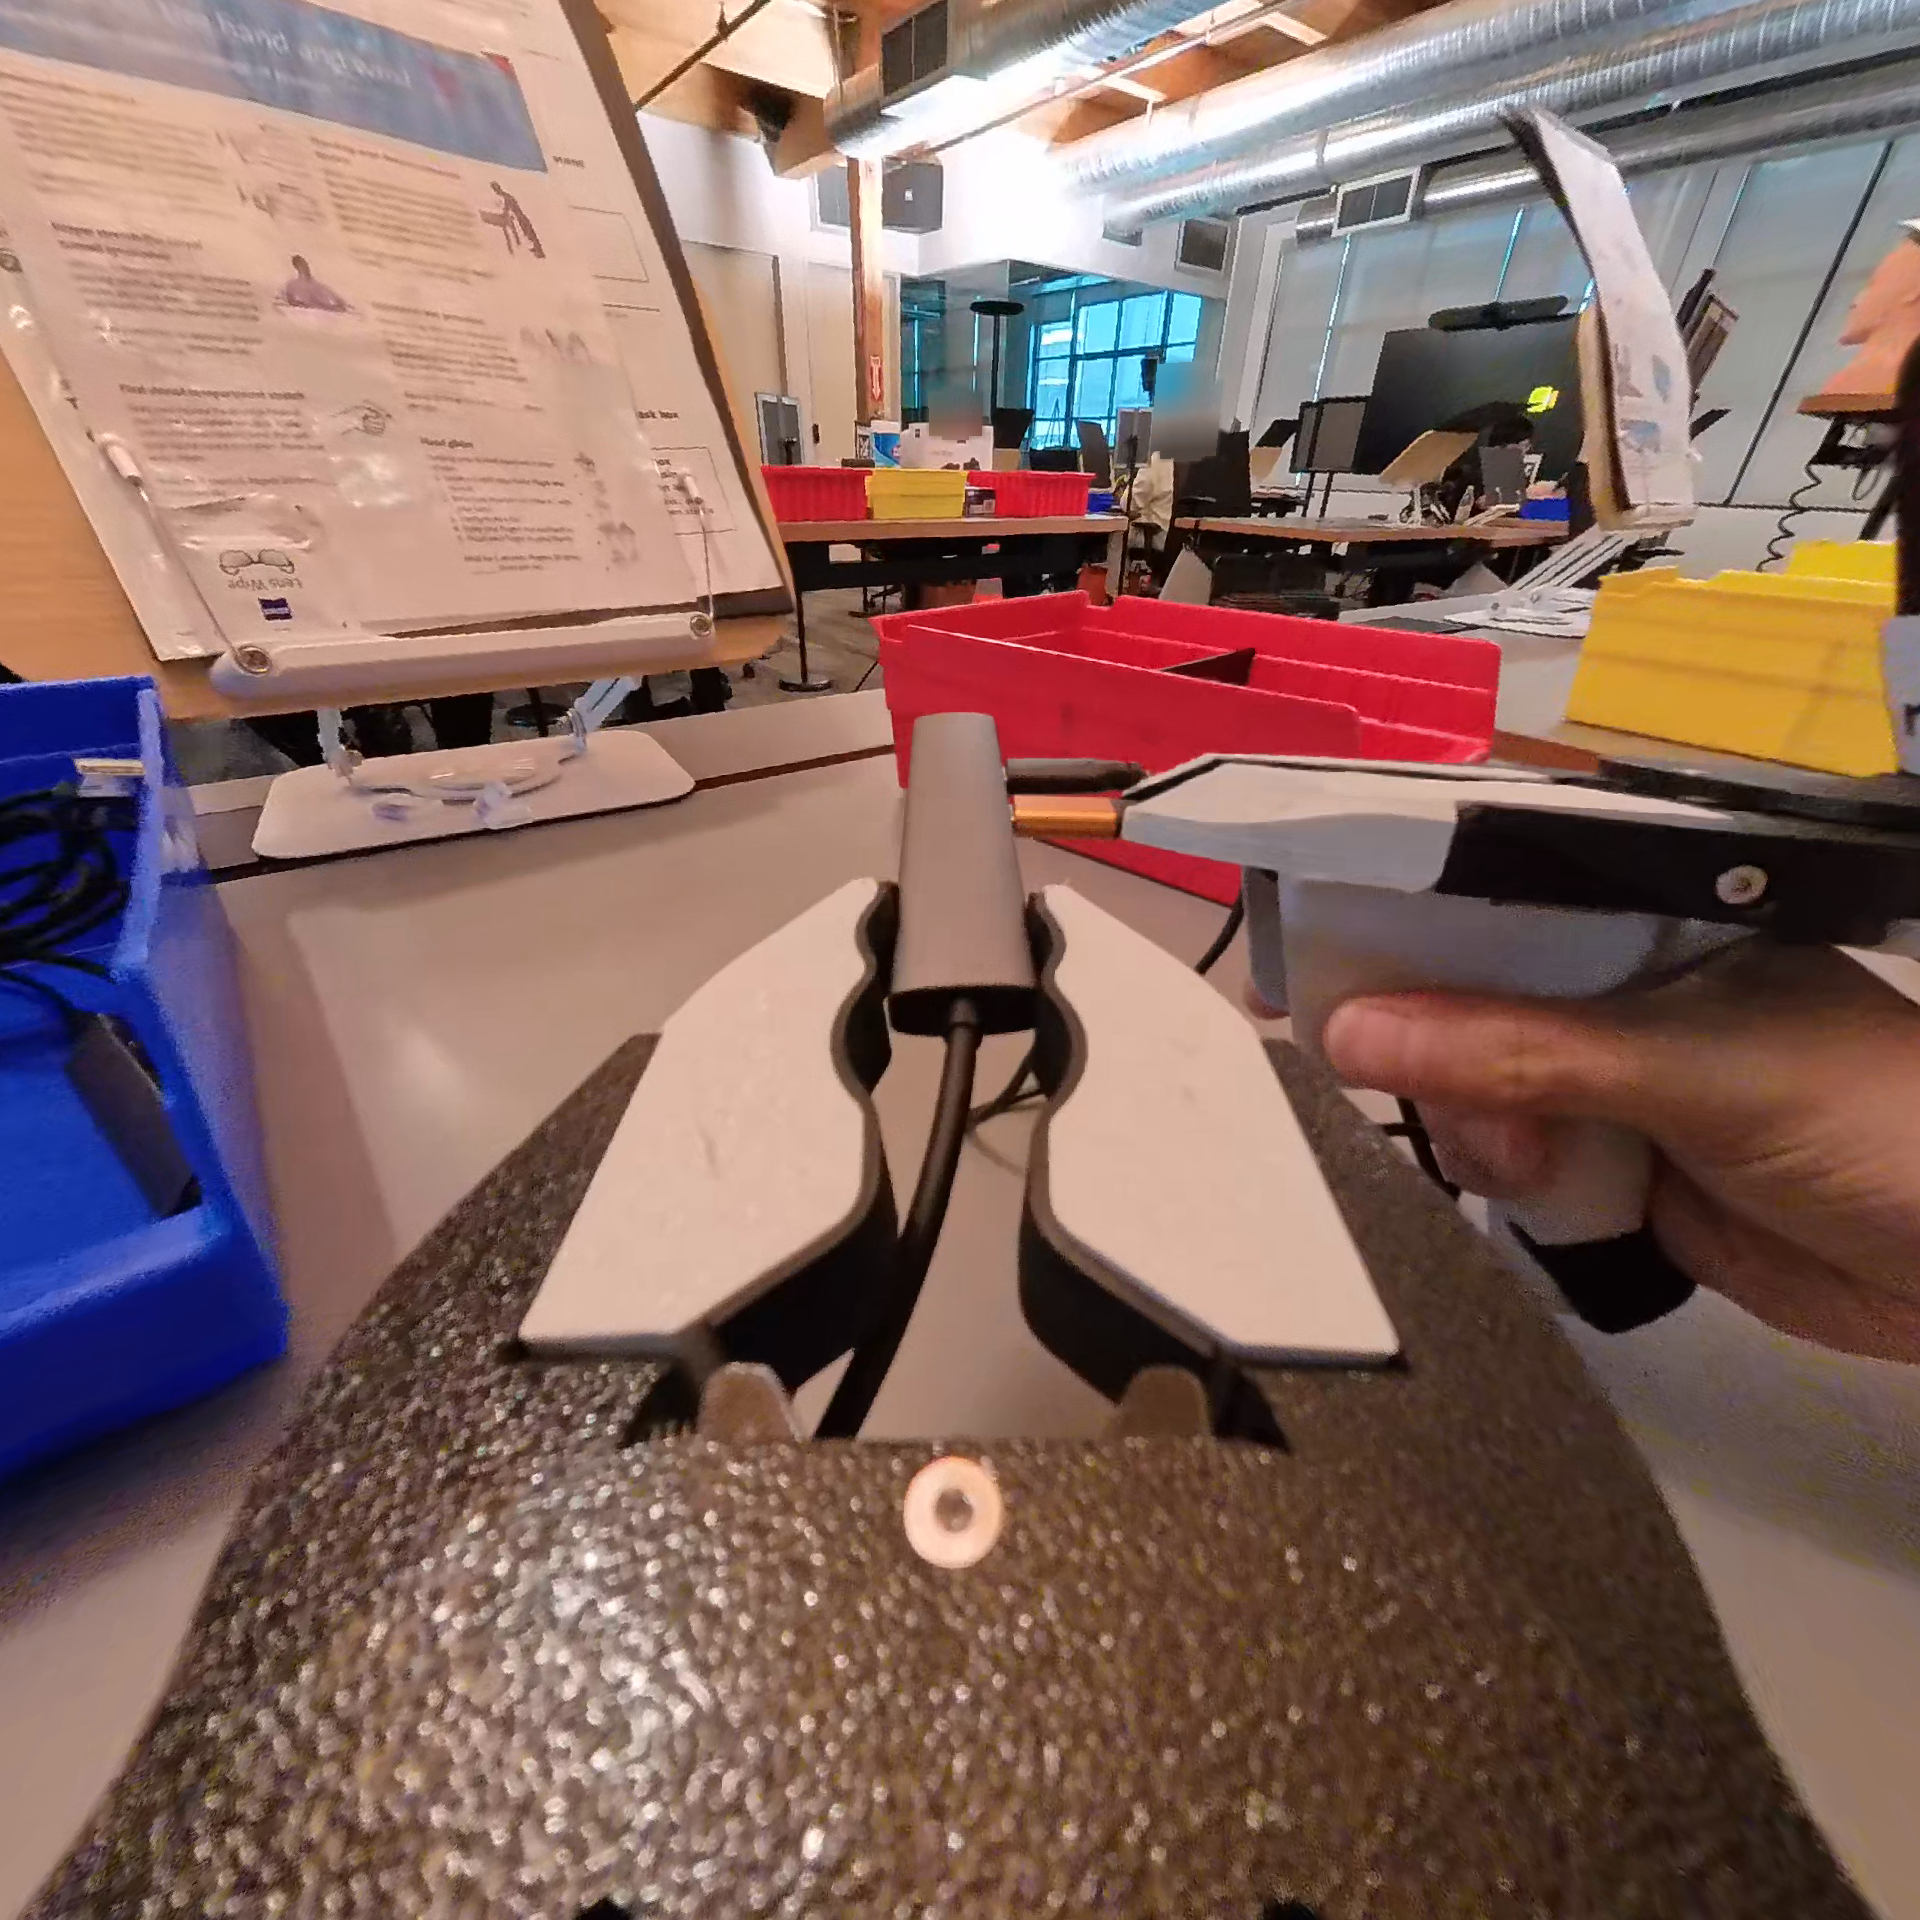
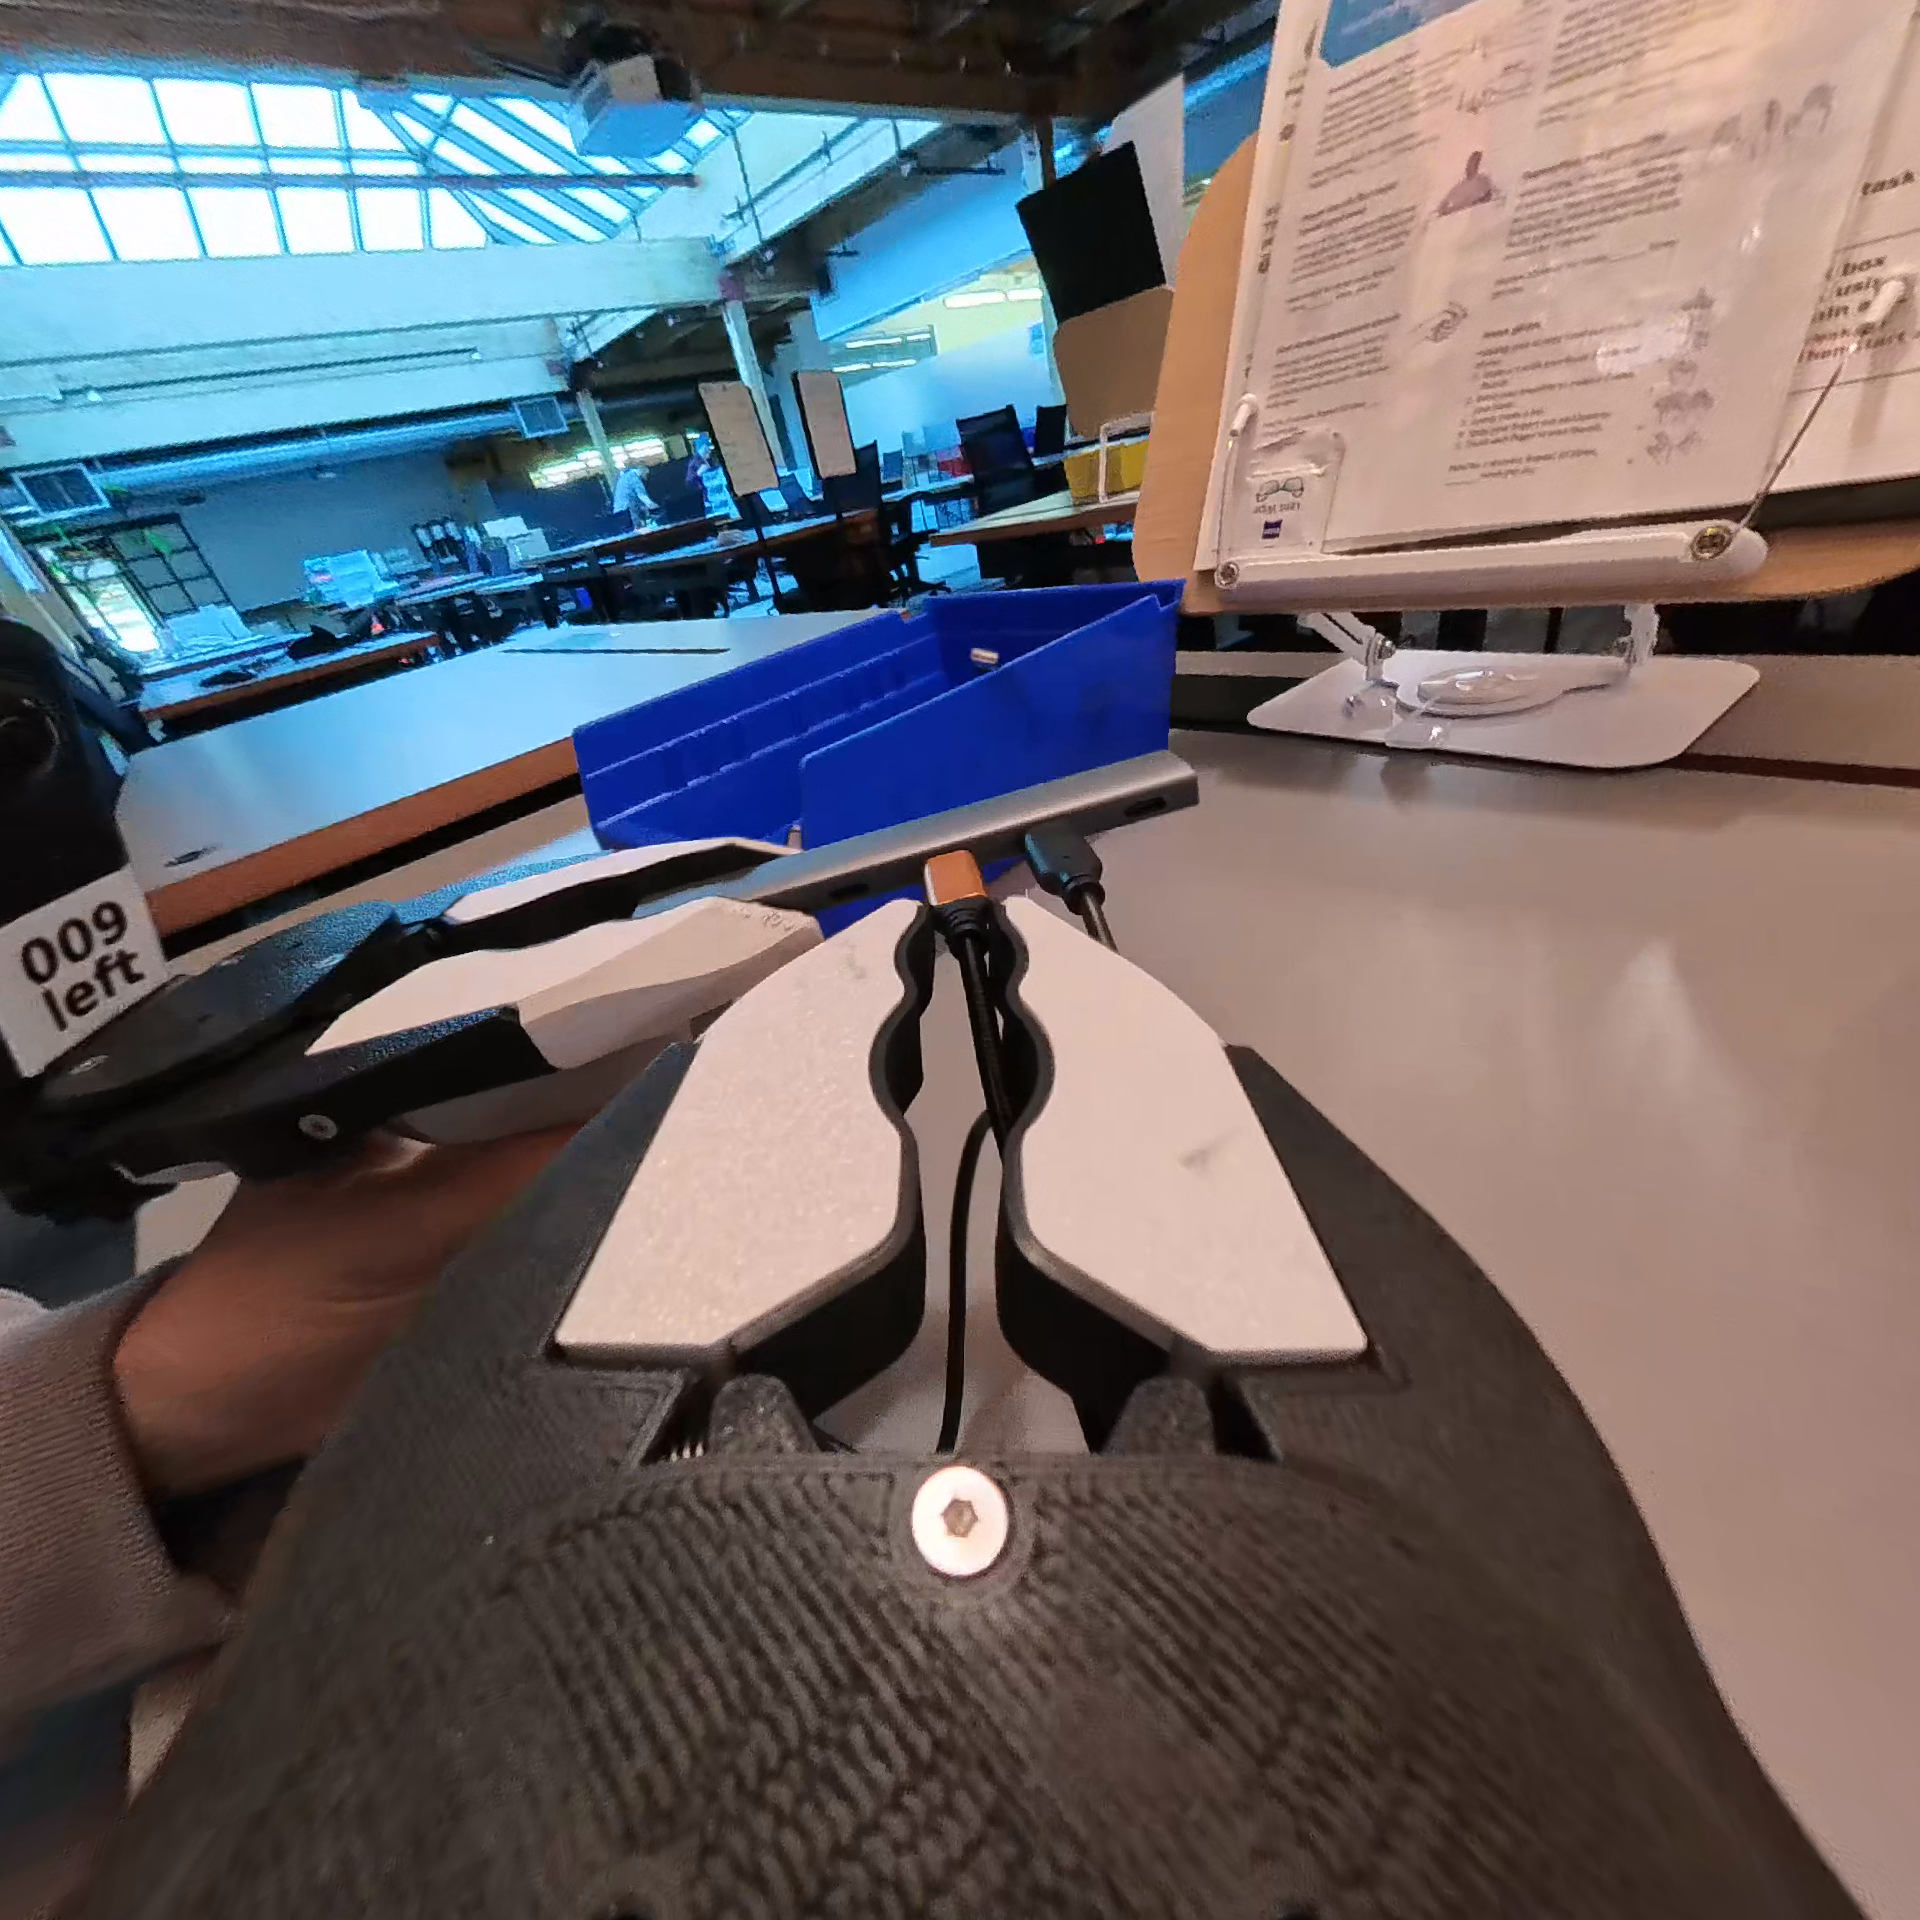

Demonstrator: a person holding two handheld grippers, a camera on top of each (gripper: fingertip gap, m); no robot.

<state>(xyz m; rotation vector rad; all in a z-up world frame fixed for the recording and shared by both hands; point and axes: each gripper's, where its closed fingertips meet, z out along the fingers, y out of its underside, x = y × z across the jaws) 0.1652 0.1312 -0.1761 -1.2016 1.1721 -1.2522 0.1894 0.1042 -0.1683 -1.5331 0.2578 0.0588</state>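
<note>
Both views are bright and evenly lit. In the right wrist view, daylight pours through a skylight (image 2: pixel 260 177) at upper left, tinting the far room blue. The worktop (image 2: pixel 1507 1039) carries a soft sheen and faint shadows. Wide-angle distortion bends the edges; the lower edges are blurred, and the background is soft.

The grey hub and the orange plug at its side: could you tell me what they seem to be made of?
Grey hub: probably anodised aluminium, given its even matte sheen and crisp edges, though painted plastic is possible. Orange plug: apparently a metal shell with a coppery satin gleam.
</note>
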